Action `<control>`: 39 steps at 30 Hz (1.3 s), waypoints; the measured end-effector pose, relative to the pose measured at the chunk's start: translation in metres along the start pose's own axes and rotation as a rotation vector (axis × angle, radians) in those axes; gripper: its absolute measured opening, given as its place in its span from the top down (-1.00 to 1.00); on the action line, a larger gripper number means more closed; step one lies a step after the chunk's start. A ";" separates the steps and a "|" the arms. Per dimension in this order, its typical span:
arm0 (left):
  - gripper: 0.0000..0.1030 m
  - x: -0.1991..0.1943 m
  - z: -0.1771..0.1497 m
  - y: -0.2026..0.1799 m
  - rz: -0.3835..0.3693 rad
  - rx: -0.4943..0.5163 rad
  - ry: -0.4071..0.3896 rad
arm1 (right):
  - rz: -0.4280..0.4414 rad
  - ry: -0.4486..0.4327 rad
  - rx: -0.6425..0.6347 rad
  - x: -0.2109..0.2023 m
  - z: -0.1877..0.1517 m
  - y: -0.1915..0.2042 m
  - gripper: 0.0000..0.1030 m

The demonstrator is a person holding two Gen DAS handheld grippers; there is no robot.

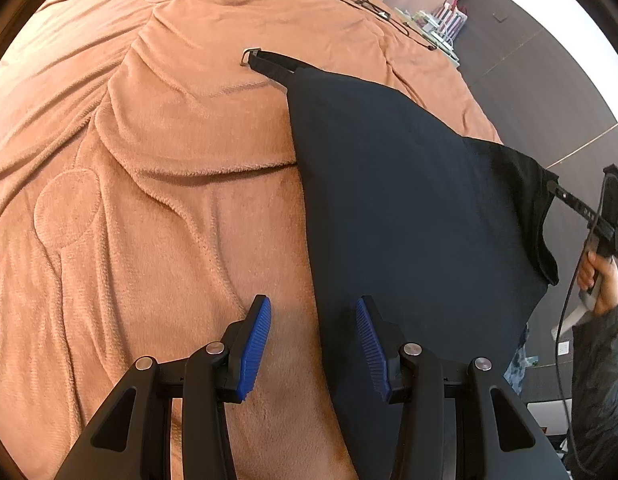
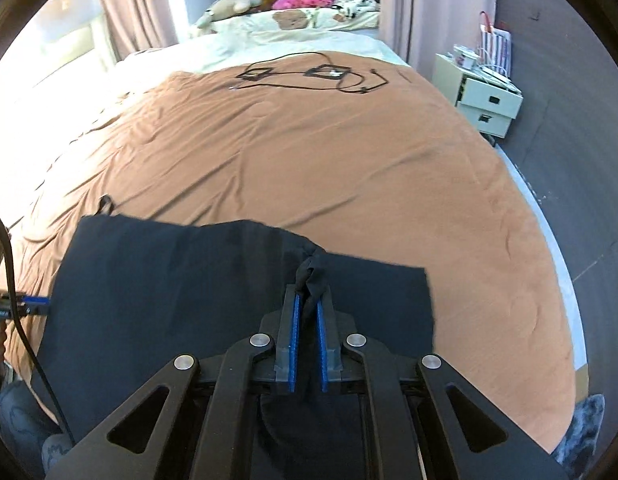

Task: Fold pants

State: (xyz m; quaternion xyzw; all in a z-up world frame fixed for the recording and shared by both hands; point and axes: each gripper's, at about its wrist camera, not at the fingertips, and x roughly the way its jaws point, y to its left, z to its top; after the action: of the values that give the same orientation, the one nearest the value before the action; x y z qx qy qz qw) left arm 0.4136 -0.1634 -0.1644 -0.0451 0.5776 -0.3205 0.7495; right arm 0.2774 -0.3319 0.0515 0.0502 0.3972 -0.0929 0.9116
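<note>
Near edge of the dark pants (image 2: 181,280) hidden under the black frame of the right hand-held gripper (image 2: 307,300); nothing to tell of how far the cloth runs below. Right hand-held gripper clamped narrow on a bunched fold of the pants, cloth pinched between the blue pads (image 2: 295,344) and lifted off the bed (image 2: 309,152). Most of the pants spread flat on the near part of the brown blanket, one strap with a metal ring (image 1: 247,57) trailing toward the far side. Left hand-held gripper (image 1: 313,320) half open above the left edge of the pants, nothing between its pads. In the left wrist view, a hand (image 1: 601,280) on the right handle, partly cut off by the picture's rim. Far on the bed, black cables (image 2: 309,76); beyond them, pillows and soft toys (image 2: 293,4), blurred. White drawers (image 2: 485,100) to the far right, beside the bed.
</note>
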 end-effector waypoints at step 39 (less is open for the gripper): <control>0.08 0.011 0.014 -0.007 -0.008 -0.022 -0.003 | -0.121 0.124 0.053 0.043 -0.013 -0.030 1.00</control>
State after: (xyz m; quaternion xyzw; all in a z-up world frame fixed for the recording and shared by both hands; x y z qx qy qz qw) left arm 0.4241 -0.1790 -0.1654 -0.0561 0.5799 -0.3167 0.7485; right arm 0.2903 -0.3645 0.0108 0.0557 0.4526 -0.1549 0.8764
